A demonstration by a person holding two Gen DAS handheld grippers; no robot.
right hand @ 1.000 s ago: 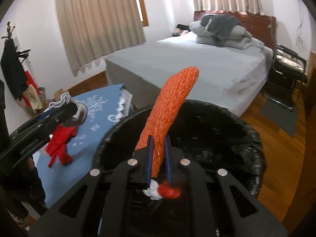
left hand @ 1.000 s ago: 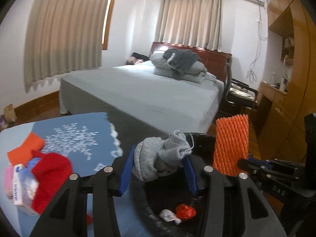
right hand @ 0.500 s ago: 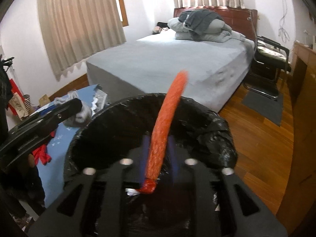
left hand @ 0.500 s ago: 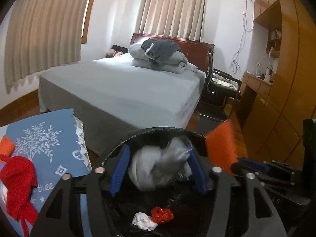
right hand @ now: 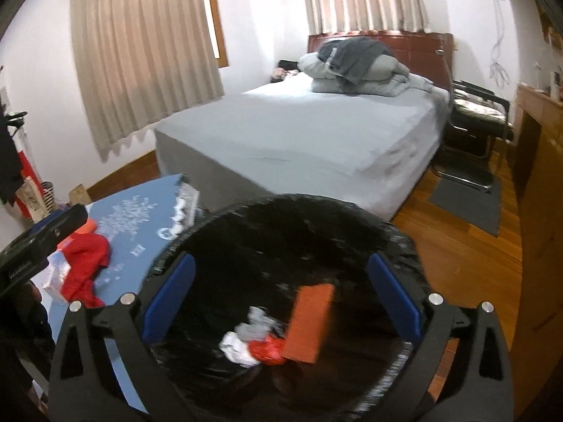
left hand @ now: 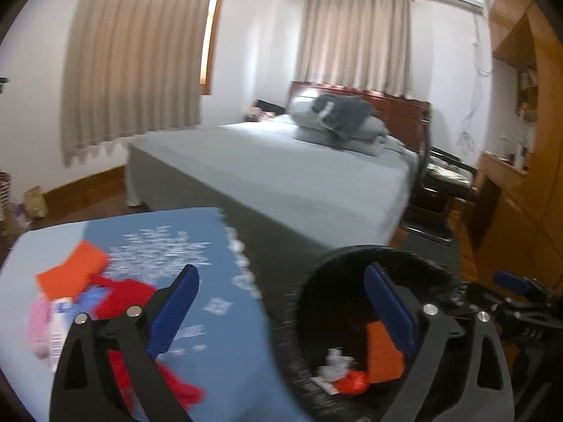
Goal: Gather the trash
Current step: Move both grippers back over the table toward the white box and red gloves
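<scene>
A black-lined trash bin (right hand: 352, 218) sits beside the table. Inside it lie the orange foam net (right hand: 309, 323), a grey cloth wad (right hand: 257, 328), white paper (right hand: 234, 348) and a red wrapper (right hand: 267, 350). The bin (left hand: 316, 281) and the orange net (left hand: 381, 351) also show in the left wrist view. My right gripper (right hand: 281, 299) is open and empty above the bin. My left gripper (left hand: 281, 306) is open and empty over the gap between table and bin. Red cloth (left hand: 123, 295), an orange piece (left hand: 74, 269) and a white packet (left hand: 58, 330) lie on the table.
The table carries a blue cloth with white print (left hand: 218, 334). A grey bed (right hand: 299, 130) stands behind, a black chair (right hand: 475, 116) and wooden cabinets (right hand: 542, 211) at the right. Wooden floor with a dark mat (right hand: 468, 204) lies right of the bin.
Both grippers have opened. The grey cloth wad left my left gripper and the orange net left my right gripper; both now lie in the bin. My left gripper has swung left toward the table.
</scene>
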